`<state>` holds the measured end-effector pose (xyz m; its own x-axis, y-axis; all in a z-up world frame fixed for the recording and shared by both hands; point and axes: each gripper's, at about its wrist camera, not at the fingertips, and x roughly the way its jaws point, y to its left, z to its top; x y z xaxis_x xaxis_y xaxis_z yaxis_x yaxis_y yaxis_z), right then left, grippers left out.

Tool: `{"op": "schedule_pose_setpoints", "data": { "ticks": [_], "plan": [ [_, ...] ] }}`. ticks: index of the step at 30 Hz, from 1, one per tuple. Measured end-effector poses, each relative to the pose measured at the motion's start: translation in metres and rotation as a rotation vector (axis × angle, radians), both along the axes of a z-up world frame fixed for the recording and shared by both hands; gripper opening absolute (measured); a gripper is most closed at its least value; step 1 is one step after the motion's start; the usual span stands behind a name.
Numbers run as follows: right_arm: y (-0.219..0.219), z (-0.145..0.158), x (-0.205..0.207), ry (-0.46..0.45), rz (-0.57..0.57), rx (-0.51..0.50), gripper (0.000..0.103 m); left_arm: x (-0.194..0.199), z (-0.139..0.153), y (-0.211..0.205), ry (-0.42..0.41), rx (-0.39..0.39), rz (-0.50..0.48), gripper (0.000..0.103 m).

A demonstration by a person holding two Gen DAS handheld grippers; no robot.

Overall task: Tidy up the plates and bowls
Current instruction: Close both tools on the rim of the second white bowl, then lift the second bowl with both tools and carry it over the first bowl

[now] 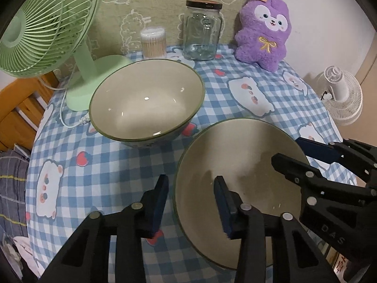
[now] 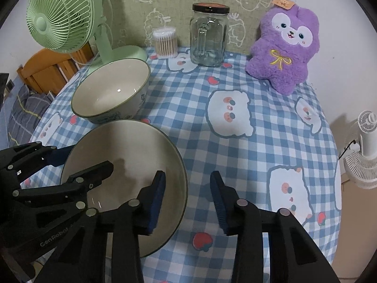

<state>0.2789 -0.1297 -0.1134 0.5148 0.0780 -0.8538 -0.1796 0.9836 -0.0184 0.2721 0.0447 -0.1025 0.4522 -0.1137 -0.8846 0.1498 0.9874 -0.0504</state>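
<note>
Left tongs astride near bowl rim, unclamped | right tongs likewise

The back edge of the round blue-checked tablecloth is crowded: a pale green desk fan, a clear tub of cotton swabs, a lidded glass jar and a purple plush toy stand in a row; the deep cream bowl with a green rim sits just before the fan's base; the right half of the cloth lies open.
</note>
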Motion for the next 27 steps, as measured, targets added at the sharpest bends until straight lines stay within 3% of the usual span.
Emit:
{"op": "schedule_pose_setpoints", "data": {
  "ticks": [4, 6, 13, 27],
  "plan": [
    [0.002, 0.000, 0.001, -0.002, 0.022, 0.009, 0.024, -0.002, 0.000, -0.003, -0.005, 0.024, -0.001, 0.025],
    [0.005, 0.000, 0.001, 0.001, 0.040, 0.000, 0.016, -0.002, 0.001, -0.003, -0.001, 0.037, 0.004, 0.024],
    [0.006, 0.003, -0.002, 0.002, 0.038, -0.002, 0.014, -0.001, 0.001, 0.002, 0.018, 0.030, 0.017, 0.012],
    [0.003, 0.007, -0.009, 0.009, 0.031, 0.008, 0.014, -0.011, 0.006, 0.001, 0.005, 0.062, 0.006, 0.012]
  ]
}}
